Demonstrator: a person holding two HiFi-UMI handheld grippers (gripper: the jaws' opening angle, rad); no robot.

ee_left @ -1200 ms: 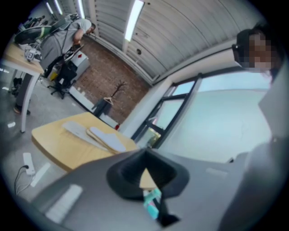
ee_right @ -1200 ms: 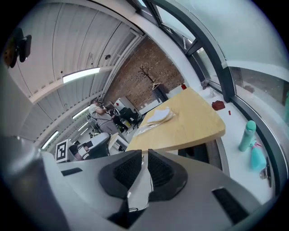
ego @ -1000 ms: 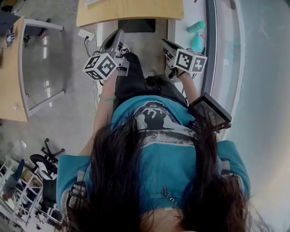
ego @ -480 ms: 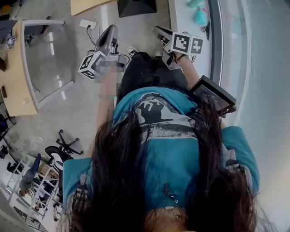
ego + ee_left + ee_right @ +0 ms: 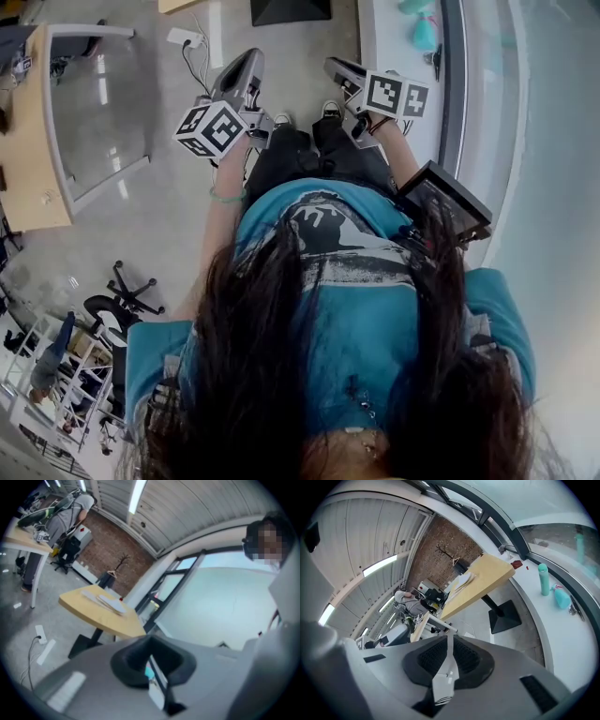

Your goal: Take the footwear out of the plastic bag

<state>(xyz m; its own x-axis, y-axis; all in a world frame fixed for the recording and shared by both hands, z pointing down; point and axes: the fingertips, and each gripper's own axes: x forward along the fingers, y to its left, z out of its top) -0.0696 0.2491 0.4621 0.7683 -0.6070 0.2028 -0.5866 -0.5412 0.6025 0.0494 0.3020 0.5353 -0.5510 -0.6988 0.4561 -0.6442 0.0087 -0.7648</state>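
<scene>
Nothing of the task looks done yet. No view shows a plastic bag or the footwear to come out of it, so I cannot say where they are; finding and reaching the bag is all still ahead. The only shoes in view are the ones on the person's own feet [image 5: 281,120], at the upper centre of the head view.

The grey floor [image 5: 141,216] fills the left of that view and carries no bag. A wooden table [image 5: 23,141] runs along the left edge. A yellow pedestal table [image 5: 101,611] stands left of centre in the left gripper view, with only flat sheets on it. A white window ledge [image 5: 394,37] at the upper right carries teal bottles [image 5: 424,33]. An office chair [image 5: 122,300] stands at the lower left, and a power strip [image 5: 183,37] lies at the top.

The left claw [image 5: 246,58] is pressed together and empty. The right claw [image 5: 333,66] stands a narrow slit apart with nothing between its jaws. Both are held out over open floor with nothing in their way.
</scene>
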